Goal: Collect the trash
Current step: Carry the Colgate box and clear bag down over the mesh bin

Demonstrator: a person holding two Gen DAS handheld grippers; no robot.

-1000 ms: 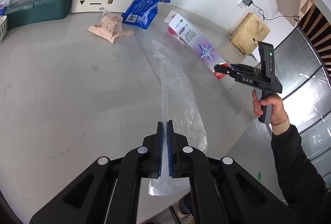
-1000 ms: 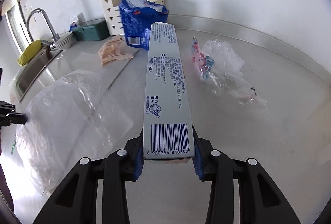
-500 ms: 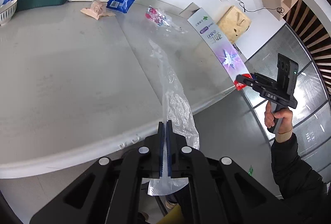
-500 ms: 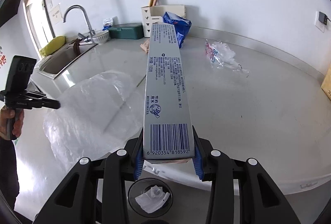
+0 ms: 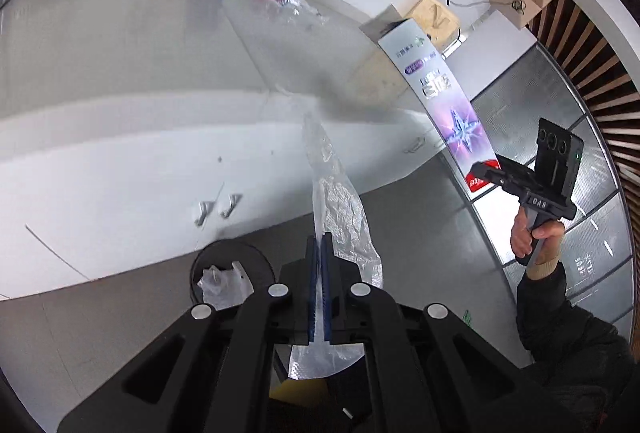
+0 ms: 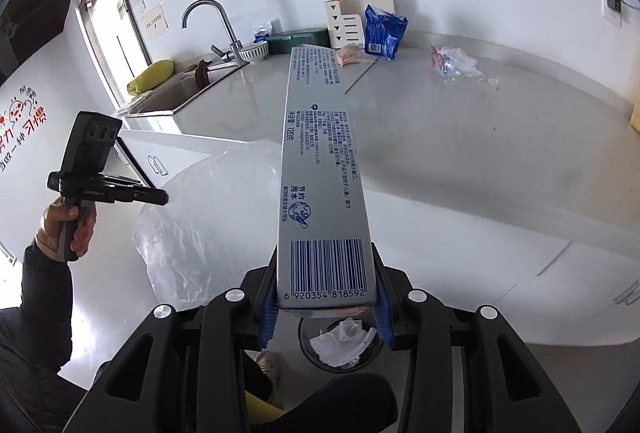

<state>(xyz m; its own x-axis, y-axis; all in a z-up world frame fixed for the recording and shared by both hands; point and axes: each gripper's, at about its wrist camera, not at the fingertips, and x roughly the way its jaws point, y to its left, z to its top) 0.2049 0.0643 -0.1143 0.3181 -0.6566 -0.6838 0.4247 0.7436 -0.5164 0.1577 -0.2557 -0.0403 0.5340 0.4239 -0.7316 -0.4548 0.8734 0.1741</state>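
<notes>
My left gripper (image 5: 319, 245) is shut on a clear plastic bag (image 5: 340, 209) that trails forward off the counter edge. My right gripper (image 6: 325, 297) is shut on the barcode end of a long toothpaste box (image 6: 320, 169); the left wrist view shows that box (image 5: 444, 101) and the right gripper (image 5: 486, 169) at the right. Seen from the right wrist, the left gripper (image 6: 160, 197) holds the bag (image 6: 208, 225) at the left. A round black trash bin (image 5: 232, 275) with white scraps stands on the floor below; the right wrist view shows the bin (image 6: 344, 347) just under the box.
On the grey counter (image 6: 460, 137) lie a blue snack bag (image 6: 384, 29), a pink wrapper (image 6: 352, 55) and a crumpled clear wrapper (image 6: 456, 63). A cream file holder (image 6: 352, 17), green box (image 6: 298, 39), bowl and sink (image 6: 176, 97) stand at the back. White cabinet fronts (image 5: 120, 193) run below the counter.
Both grippers have drawn back off the counter with their loads. The counter has receded, the cabinet fronts and floor have come into view, and the trash bin now shows beneath both grippers.
</notes>
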